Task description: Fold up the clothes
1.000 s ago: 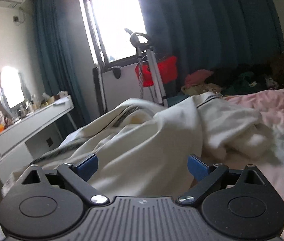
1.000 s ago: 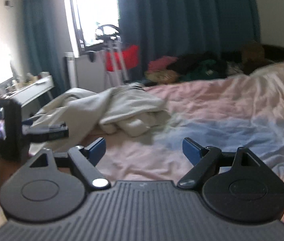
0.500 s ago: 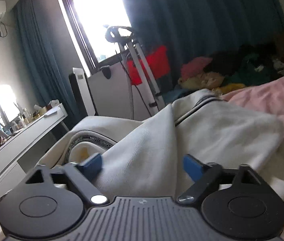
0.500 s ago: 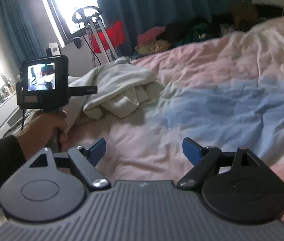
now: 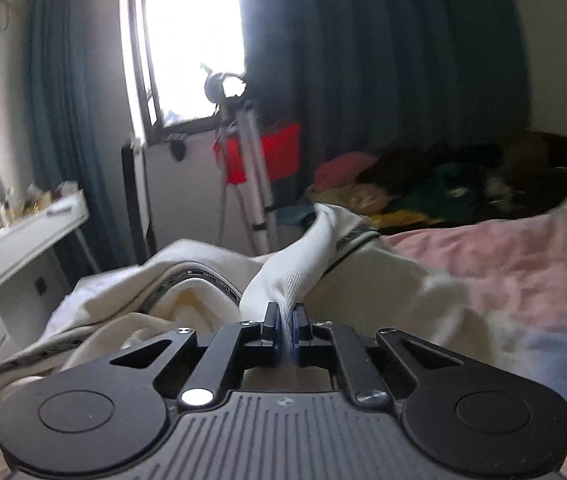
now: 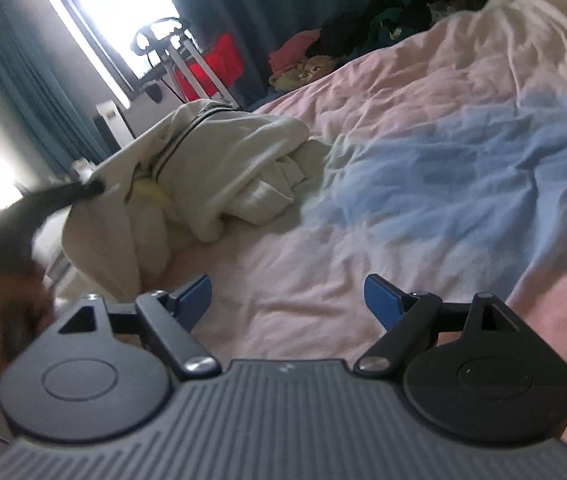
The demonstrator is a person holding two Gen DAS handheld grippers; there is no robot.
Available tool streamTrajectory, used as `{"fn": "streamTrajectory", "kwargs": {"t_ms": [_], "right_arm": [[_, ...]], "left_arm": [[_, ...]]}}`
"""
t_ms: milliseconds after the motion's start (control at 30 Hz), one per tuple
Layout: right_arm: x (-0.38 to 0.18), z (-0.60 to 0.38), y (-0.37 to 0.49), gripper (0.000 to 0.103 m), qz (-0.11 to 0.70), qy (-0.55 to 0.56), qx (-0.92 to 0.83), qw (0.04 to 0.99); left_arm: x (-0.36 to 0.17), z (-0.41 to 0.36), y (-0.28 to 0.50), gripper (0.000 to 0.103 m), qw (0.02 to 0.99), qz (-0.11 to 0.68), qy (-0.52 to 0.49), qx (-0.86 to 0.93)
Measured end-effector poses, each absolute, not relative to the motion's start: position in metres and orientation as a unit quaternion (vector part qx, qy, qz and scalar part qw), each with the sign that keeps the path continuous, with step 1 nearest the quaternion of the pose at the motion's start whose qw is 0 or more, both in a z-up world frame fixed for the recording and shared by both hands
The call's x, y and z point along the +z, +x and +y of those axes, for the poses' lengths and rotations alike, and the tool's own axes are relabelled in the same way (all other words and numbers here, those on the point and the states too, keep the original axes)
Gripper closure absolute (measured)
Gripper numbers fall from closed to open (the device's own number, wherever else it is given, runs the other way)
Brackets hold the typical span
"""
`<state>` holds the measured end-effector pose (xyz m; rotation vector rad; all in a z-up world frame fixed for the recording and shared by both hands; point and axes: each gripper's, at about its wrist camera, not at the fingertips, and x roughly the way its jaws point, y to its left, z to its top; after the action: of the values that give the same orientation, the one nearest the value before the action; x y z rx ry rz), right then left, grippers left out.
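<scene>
**First pinch taken, folding not begun**

The left tool (image 5: 287, 316) has just clamped onto a ribbed fold of the cream cotton garment with dark trim (image 6: 219, 160), which lies crumpled at ten o'clock on the pink-and-blue bedsheet (image 6: 443, 152). The right tool (image 6: 287, 300) hangs released over bare sheet. Judging by the heap, spreading flat and every fold remain.

Bed (image 6: 423, 128): pink-and-blue crumpled cover. Cream garment (image 6: 219, 156) heaped on it, ahead-left of the right tongs (image 6: 287, 300), directly ahead of the left tongs (image 5: 286, 316). Mixed dark and coloured clothes pile (image 5: 423, 184) at far edge.
</scene>
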<state>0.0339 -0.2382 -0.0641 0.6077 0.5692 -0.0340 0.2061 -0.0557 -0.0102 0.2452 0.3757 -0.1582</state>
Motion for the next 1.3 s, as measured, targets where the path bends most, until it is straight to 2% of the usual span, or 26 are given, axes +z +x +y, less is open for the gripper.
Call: {"fn": "streamTrajectory", "kwargs": {"t_ms": [167,300,433,533,600,667,700,733,767,800,867,1133,1300], "right_arm": [[-0.054,-0.236,0.019,0.018,0.264,0.306,-0.004,0.915],[-0.050,-0.227,0.010,0.018,0.262,0.312,0.025,0.913],[-0.047,-0.217,0.003,0.018,0.265,0.308,0.035,0.913],[-0.046,-0.209,-0.001,0.018,0.266,0.297,0.033,0.917],[-0.045,-0.207,-0.001,0.018,0.266,0.289,0.028,0.919],[-0.044,-0.206,-0.002,0.018,0.266,0.282,0.023,0.921],[-0.044,-0.206,-0.002,0.018,0.266,0.281,0.022,0.922],[-0.045,-0.208,-0.001,0.018,0.267,0.284,0.021,0.921],[-0.045,-0.209,0.000,0.018,0.267,0.287,0.020,0.920],[-0.046,-0.209,0.000,0.018,0.268,0.288,0.020,0.919],[-0.047,-0.211,0.002,0.018,0.270,0.291,0.018,0.918],[-0.050,-0.217,0.010,0.018,0.272,0.302,0.014,0.914],[-0.058,-0.221,0.019,0.018,0.277,0.301,0.007,0.912]], "left_arm": [[-0.011,-0.022,0.107,0.097,0.965,0.203,0.113,-0.120],[-0.038,0.011,0.050,0.098,0.954,0.250,0.104,-0.129],[-0.072,0.033,0.034,0.097,0.944,0.294,0.107,-0.107],[-0.071,0.035,0.038,0.095,0.946,0.292,0.094,-0.109],[-0.068,0.029,0.037,0.086,0.948,0.282,0.092,-0.117],[-0.066,0.023,0.033,0.062,0.949,0.273,0.097,-0.126],[-0.066,0.019,0.030,0.055,0.949,0.269,0.104,-0.128],[-0.065,0.016,0.029,0.042,0.949,0.266,0.111,-0.130],[-0.065,0.013,0.030,0.035,0.949,0.263,0.114,-0.132],[-0.064,0.010,0.032,0.034,0.949,0.260,0.115,-0.135],[-0.059,0.007,0.039,0.023,0.952,0.249,0.110,-0.141],[-0.046,-0.027,0.113,0.015,0.958,0.223,0.122,-0.135],[-0.064,-0.060,0.178,0.017,0.951,0.255,0.139,-0.104]]}}
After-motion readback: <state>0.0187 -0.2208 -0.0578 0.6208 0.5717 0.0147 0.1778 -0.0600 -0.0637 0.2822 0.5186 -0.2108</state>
